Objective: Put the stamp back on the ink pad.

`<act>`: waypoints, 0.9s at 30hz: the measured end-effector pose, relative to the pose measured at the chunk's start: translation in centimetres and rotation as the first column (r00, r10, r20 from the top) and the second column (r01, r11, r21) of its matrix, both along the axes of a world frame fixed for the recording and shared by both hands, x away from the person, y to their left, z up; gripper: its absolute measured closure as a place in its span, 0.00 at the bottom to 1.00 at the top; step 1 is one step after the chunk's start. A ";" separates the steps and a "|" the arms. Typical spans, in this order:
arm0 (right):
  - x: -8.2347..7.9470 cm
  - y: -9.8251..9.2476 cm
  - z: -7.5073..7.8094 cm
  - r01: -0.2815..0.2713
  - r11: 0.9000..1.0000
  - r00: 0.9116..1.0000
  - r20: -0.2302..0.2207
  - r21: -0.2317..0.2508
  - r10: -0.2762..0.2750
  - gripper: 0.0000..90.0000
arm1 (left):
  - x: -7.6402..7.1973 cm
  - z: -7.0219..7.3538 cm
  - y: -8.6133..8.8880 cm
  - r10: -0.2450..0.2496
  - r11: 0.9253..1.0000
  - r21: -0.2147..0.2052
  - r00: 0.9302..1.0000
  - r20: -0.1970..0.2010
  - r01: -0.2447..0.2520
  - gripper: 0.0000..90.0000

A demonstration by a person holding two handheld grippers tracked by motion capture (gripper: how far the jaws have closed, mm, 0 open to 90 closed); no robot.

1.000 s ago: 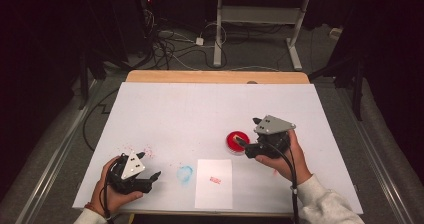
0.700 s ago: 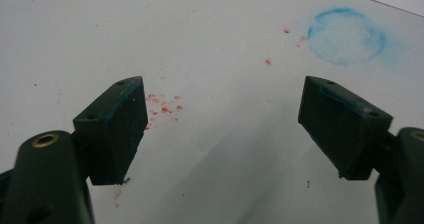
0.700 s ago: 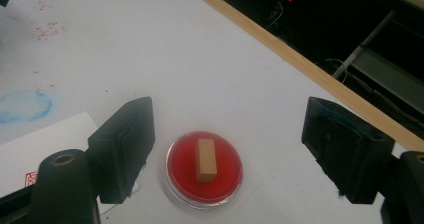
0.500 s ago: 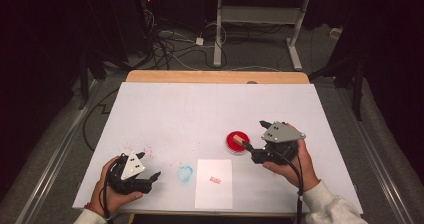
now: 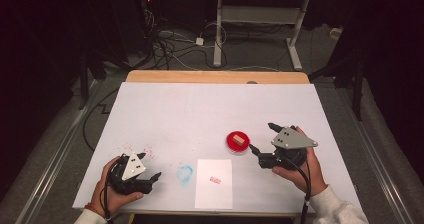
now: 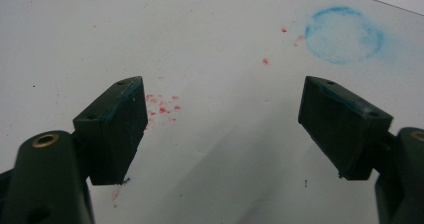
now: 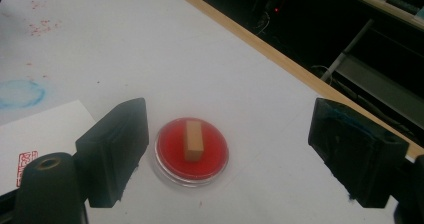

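Right gripper [image 7: 227, 149], jaws just opened wide and empty, faces the small tan wooden stamp block [image 7: 193, 141] lying in the round red ink pad dish [image 7: 167, 160], lengthwise away from it

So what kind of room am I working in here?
Likely a lab or recording workspace rather than a home: a table covered in a white sheet, loose cables on the floor behind it, and a metal-framed desk against dark surroundings.

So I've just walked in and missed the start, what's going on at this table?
A person is working with a stamp. The small wooden stamp lies in the red ink pad, and the right gripper, its jaws just opened wider, is open around it without touching. A red mark already shows on the white paper. The left gripper rests open on the table beside a blue smudge.
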State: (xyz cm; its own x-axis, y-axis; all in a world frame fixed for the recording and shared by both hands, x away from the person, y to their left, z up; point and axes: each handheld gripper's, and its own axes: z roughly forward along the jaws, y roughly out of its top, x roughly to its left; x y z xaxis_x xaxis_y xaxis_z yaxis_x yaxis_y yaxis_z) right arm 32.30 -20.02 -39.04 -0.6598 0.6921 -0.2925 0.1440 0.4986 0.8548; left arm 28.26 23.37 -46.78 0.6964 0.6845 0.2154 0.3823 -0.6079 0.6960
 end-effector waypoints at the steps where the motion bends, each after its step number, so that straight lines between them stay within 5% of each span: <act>1: -0.1 -0.1 -0.1 0.004 1.000 1.000 0.003 0.002 -0.004 0.19 | 0.0 0.0 0.0 0.000 1.000 0.001 1.000 0.000 0.000 0.21; 27: -2.3 -2.8 -1.2 0.068 0.997 0.993 0.091 0.023 -0.070 0.18 | 0.0 0.0 -0.2 -0.008 1.000 0.008 1.000 0.000 0.008 0.21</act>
